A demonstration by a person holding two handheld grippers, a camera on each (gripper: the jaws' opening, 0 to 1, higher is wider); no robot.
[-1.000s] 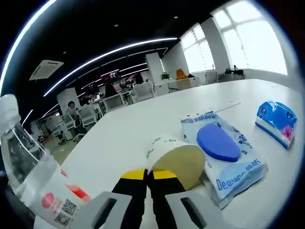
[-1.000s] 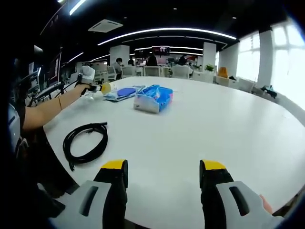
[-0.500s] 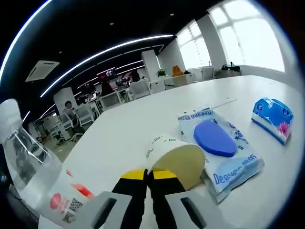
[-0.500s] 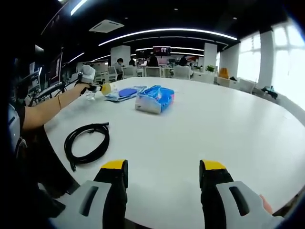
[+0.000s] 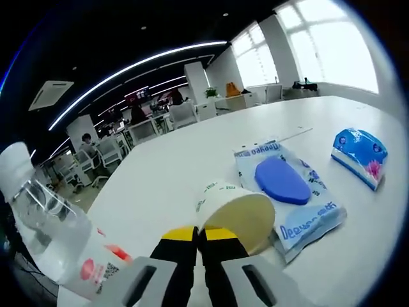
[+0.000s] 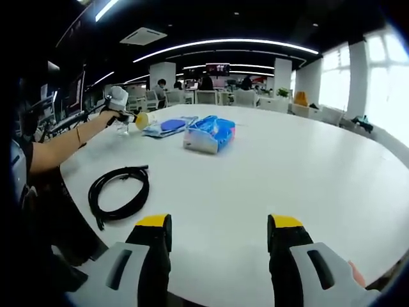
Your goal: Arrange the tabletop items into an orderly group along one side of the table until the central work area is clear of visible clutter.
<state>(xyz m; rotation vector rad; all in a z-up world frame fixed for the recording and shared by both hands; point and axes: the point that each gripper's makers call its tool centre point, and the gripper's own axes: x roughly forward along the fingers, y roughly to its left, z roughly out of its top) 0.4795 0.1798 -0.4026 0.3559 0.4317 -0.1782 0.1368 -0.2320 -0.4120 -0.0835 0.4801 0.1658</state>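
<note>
My left gripper [image 5: 199, 236] is shut on the rim of a white paper cup [image 5: 238, 214], which it holds tipped on its side just above the white table [image 5: 160, 185]. A clear water bottle [image 5: 48, 230] stands close at the left. A wet-wipes pack [image 5: 287, 192] with a blue lid lies to the right of the cup, and a blue tissue pack [image 5: 360, 153] lies further right. In the right gripper view my right gripper [image 6: 218, 230] hangs open over bare table, with a coiled black cable [image 6: 118, 192] to its left and the tissue pack [image 6: 209, 134] beyond it. The left gripper [image 6: 118, 105] with the cup [image 6: 142, 119] shows far off.
The table edge [image 6: 70, 185] curves along the left near the person's forearm [image 6: 61, 147]. Office desks, chairs and seated people fill the background. The table's right half [image 6: 307, 166] is bare.
The left gripper's camera has shifted slightly with the cup still held; bottle and packs sit a little lower and further left in view. The right gripper has barely moved.
</note>
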